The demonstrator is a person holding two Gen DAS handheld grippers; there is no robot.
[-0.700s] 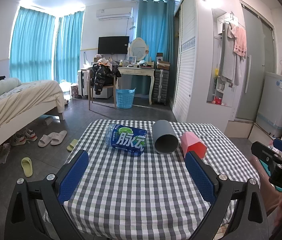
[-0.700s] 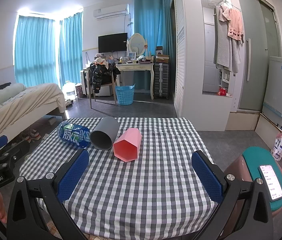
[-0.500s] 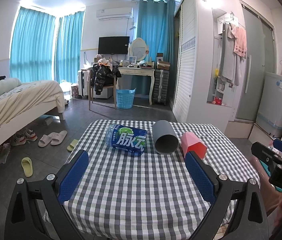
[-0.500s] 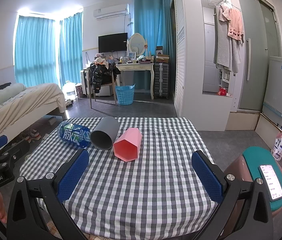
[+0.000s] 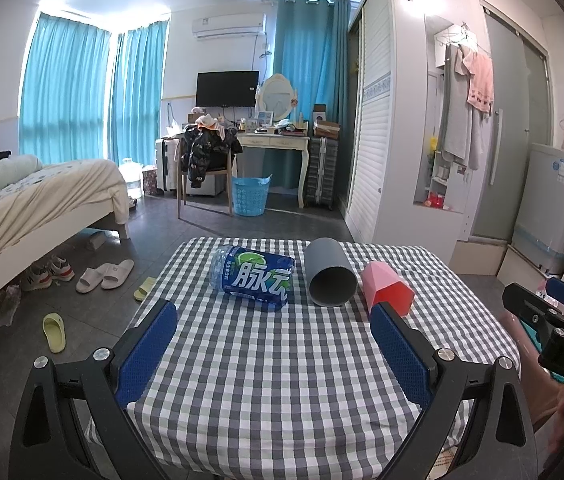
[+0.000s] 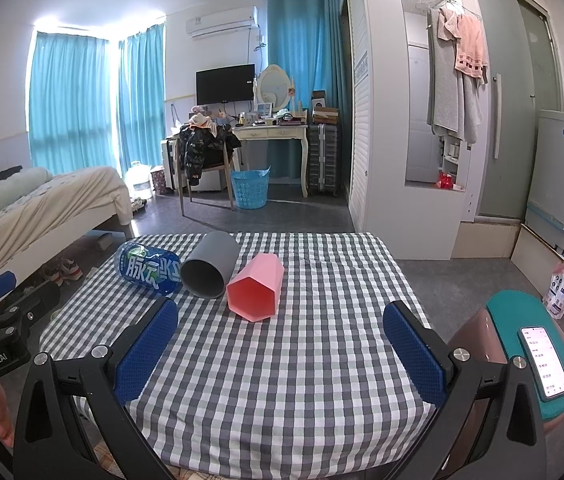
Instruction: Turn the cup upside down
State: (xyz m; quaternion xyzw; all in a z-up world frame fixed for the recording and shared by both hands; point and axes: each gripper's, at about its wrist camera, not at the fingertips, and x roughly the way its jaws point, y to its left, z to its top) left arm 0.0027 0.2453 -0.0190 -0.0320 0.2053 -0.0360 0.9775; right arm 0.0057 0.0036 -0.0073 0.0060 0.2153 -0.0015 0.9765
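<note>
Presently | left gripper (image 5: 274, 344) and right gripper (image 6: 280, 346): fingers wide, empty | grey cup (image 6: 210, 266) and pink cup (image 6: 256, 288) on sides, ahead of fingertips, touching bottle (image 6: 148, 268) | risk: a nudge rolls them off tablecloth (image 6: 282, 380)

grey cup (image 5: 327, 272) and pink cup (image 6: 256, 288) lie sideways.

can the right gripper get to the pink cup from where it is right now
Probably yes. The right gripper is open and empty, and only bare checked tablecloth lies between it and the pink cup, which lies on its side, mouth toward the camera. The grey cup sits close on its left.
</note>
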